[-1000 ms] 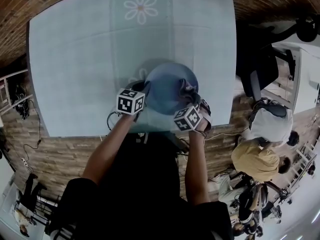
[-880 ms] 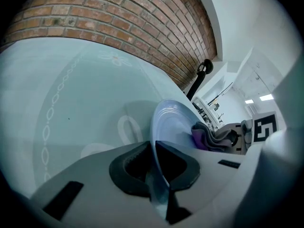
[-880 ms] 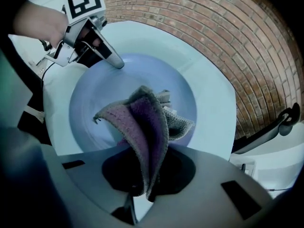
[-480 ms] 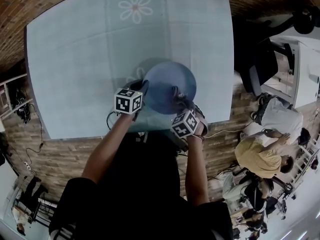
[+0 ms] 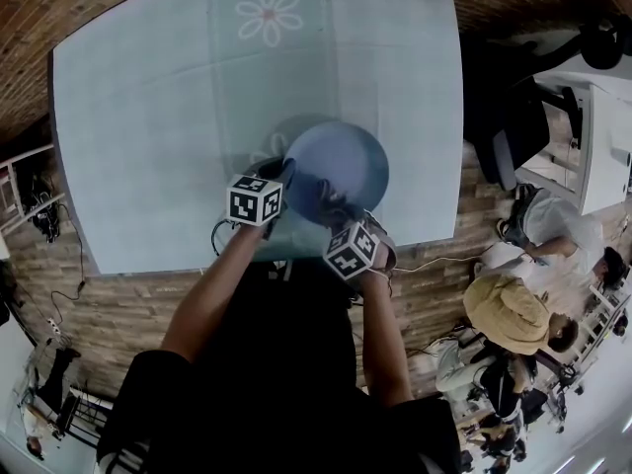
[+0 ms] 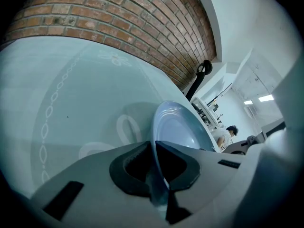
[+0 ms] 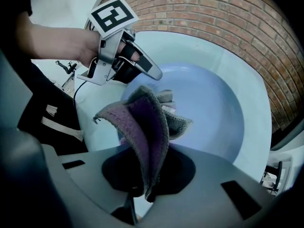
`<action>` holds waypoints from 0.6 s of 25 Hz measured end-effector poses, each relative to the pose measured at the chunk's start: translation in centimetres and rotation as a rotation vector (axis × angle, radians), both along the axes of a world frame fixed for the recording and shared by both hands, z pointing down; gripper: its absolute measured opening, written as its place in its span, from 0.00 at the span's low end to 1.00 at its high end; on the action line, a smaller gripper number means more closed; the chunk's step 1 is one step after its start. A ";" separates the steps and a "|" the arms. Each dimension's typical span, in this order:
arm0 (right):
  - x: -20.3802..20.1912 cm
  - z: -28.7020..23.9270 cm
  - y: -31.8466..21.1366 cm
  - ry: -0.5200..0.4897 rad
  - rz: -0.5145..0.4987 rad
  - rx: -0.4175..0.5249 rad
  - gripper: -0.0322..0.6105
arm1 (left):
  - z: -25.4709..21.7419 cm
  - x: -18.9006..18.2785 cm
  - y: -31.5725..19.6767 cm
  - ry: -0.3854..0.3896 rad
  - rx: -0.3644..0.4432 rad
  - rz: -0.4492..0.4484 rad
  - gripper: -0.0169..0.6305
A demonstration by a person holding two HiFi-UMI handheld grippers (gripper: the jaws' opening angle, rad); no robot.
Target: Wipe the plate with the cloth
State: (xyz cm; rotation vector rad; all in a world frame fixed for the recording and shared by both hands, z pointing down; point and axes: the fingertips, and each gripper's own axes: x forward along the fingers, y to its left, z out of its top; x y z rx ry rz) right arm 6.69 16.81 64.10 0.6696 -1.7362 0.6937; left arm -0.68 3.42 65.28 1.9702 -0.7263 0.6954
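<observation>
Your left gripper [image 6: 156,172] is clamped on the plate [image 6: 179,127] — the rim runs right between its jaws, edge-on, and both pads sit tight against it. The plate is pale blue and tilted, not flat. It casts a shadow on the light table cover [image 5: 168,117] just beyond it, over the near part of the table, on your side of the flower print [image 5: 269,14].

Your right gripper [image 7: 142,186] is pinched shut on the cloth [image 7: 147,120], a grey-purple knitted thing folded double between the jaws. Its loose end flops forward onto the face of the plate. From your head camera the cloth sits on the plate's near-left part, close to where the left gripper holds the rim — the two grippers are near each other, the left one at the plate's left edge, the right one at the near edge. In the right gripper view the rest of the plate's face shows bare beyond the cloth.
</observation>
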 end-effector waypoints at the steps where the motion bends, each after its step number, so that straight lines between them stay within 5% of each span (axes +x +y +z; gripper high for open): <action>1: -0.4 0.0 0.0 -0.010 -0.004 0.002 0.14 | 0.0 0.0 0.0 0.000 0.000 0.000 0.11; 15: -4.7 0.1 -2.1 -0.046 -0.154 0.151 0.14 | 0.1 0.1 0.1 0.001 -0.002 -0.007 0.11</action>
